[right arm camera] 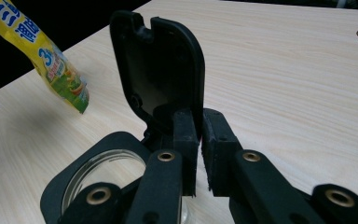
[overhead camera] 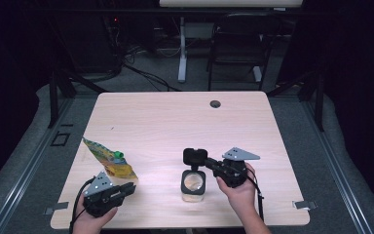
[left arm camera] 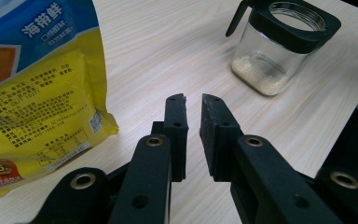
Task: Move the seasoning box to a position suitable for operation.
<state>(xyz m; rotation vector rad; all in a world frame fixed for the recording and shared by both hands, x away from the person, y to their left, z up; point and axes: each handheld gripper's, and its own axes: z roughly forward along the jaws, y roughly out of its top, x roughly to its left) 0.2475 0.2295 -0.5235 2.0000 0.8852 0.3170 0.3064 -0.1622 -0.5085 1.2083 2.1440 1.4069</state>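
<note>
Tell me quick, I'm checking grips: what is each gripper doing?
Left gripper: jaws nearly shut, holding nothing, beside the yellow pouch.
Right gripper: jaws shut on the jar's flip lid.

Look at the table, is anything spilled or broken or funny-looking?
Nothing is spilled or broken. The jar stands upright with its black flip lid tipped up and a little pale powder inside. The yellow pouch lies flat near the left tool.
</note>
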